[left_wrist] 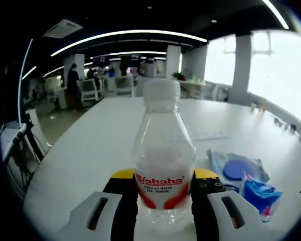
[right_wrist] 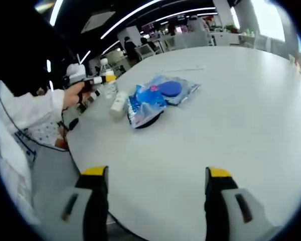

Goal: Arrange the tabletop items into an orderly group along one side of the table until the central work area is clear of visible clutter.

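The left tongs are clamping a bottle low on its body, just under the red label, and the bottle is standing upright on the counter, long axis vertical. In the right gripper view the bottle is sitting near the counter edge, with a hand working those tongs.

The right tongs are standing wide apart with nothing between them, hovering over bare counter. Taking the bottle as the mark, the blue packets are lying just beside it toward the counter's middle, flat and overlapping; a small pale object is resting between them and the bottle. The packets are lying ahead of the right tongs, so that hand looks better placed for them.

The bottle is clear ribbed plastic with a white cap; the packets are glossy, crinkled film; the counter is smooth and white.
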The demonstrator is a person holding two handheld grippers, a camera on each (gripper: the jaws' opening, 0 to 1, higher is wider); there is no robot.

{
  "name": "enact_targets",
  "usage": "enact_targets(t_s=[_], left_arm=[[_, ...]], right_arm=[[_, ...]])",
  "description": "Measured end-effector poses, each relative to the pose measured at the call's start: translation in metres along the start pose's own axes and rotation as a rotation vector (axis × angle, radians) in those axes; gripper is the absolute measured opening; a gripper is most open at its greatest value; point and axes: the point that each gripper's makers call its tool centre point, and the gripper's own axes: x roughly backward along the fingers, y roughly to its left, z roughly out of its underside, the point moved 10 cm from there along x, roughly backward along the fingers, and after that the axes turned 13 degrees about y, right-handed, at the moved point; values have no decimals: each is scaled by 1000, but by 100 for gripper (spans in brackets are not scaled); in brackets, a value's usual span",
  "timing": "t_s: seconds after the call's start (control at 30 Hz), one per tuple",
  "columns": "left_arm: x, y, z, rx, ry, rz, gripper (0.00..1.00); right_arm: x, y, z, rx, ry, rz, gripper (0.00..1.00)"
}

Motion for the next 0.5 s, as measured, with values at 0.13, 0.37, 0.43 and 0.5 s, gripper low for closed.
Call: enact_targets(t_s=[0.13,0.37,0.43,0.5], left_arm=[[-5,0,-3,4,0,-3,37],[-19,5,-7,25,-4,-16,37],[-22,5,-7,30,-6,-23,37],[-25,5,-8,26,-10,-26,37]], right_arm=[[0,-2,1,-7,4,4,78],[-1,-2,3,-9,13,1,78],[-1,-3,3,-14,16,1,78],[-2,-3,4,-13,21,2,78]])
